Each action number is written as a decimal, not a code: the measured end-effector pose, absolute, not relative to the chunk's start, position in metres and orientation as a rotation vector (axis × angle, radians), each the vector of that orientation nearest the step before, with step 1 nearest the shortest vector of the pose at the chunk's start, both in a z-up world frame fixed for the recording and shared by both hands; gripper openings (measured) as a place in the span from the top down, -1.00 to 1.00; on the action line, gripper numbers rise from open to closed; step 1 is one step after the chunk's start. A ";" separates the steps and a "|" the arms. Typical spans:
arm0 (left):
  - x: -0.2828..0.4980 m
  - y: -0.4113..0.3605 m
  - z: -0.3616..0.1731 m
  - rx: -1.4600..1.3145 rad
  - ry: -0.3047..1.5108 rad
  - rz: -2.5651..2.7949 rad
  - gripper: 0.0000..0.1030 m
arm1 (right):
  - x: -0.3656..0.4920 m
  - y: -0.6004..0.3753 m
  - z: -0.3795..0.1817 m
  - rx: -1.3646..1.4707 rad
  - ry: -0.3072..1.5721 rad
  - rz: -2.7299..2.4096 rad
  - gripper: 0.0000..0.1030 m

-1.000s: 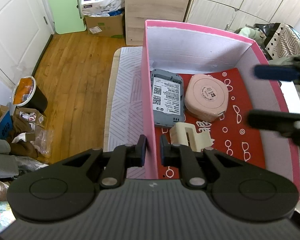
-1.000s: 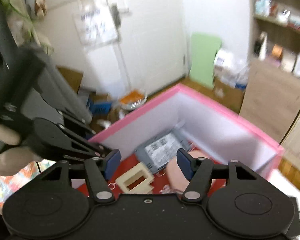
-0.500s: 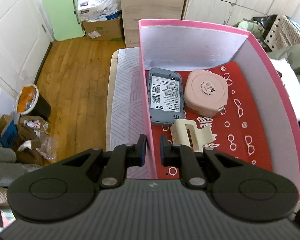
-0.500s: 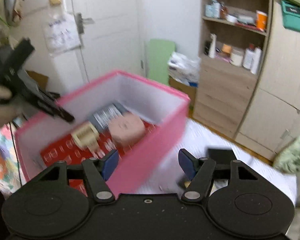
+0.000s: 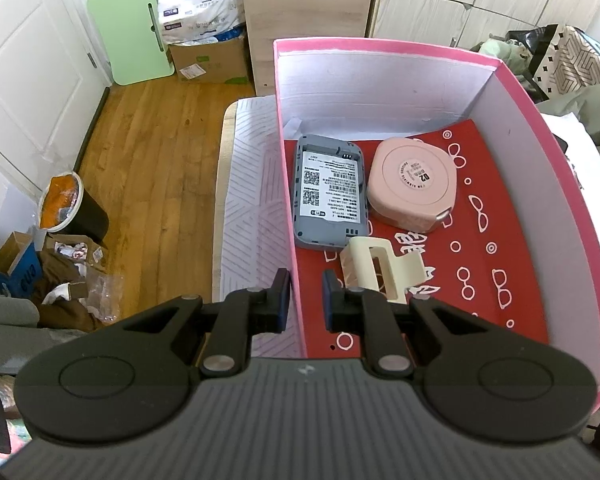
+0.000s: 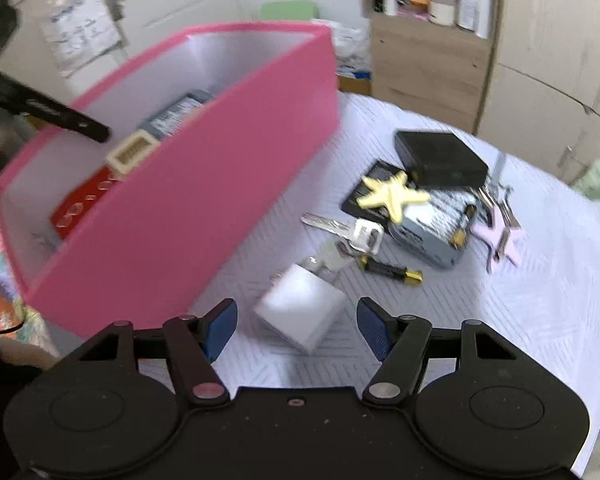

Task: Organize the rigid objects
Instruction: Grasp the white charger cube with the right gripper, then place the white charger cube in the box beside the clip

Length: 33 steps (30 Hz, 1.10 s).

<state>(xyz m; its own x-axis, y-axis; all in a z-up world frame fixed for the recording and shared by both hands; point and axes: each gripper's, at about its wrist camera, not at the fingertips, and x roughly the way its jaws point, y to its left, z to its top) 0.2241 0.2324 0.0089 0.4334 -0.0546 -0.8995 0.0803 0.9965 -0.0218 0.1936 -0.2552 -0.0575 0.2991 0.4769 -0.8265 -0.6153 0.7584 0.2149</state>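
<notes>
A pink box [image 5: 384, 46] with a red patterned floor holds a grey device [image 5: 328, 196], a round pink case [image 5: 414, 184] and a cream clip [image 5: 380, 272]. My left gripper [image 5: 305, 300] is shut on the box's left wall near its front corner. In the right wrist view the pink box [image 6: 180, 200] stands at the left. My right gripper [image 6: 296, 308] is open, low over the table, with a white cube charger [image 6: 300, 312] between its fingers but untouched. Beyond it lie keys [image 6: 336, 228], a yellow star clip [image 6: 392, 196], a black box [image 6: 440, 156], a grey device [image 6: 432, 236] and a pink star clip [image 6: 500, 236].
The table wears a white patterned cloth [image 6: 520, 320]. A thin black-and-yellow item [image 6: 388, 270] lies by the keys. A wooden cabinet [image 5: 308, 20] stands behind the table. Left of the table are wooden floor [image 5: 148, 152], a bin [image 5: 66, 204] and cardboard boxes.
My right gripper has swung out from above the box, to the right and downward, and now hangs over the loose items on the cloth. The left gripper has kept its hold on the box wall.
</notes>
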 end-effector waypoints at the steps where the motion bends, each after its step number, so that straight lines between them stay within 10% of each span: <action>1: 0.224 0.232 0.009 0.026 1.119 -0.083 0.73 | 0.196 -0.254 -0.062 -0.128 1.068 0.726 -0.38; 33: 0.225 0.232 0.011 0.023 1.142 -0.088 0.73 | 0.195 -0.211 0.069 -0.338 0.664 0.993 -0.12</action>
<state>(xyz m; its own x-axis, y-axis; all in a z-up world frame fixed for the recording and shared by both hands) 0.2250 0.2317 0.0107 0.4127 -0.0584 -0.9090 0.0816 0.9963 -0.0270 0.1950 -0.2112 0.0687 0.3737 0.6585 -0.6533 -0.8553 0.5172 0.0321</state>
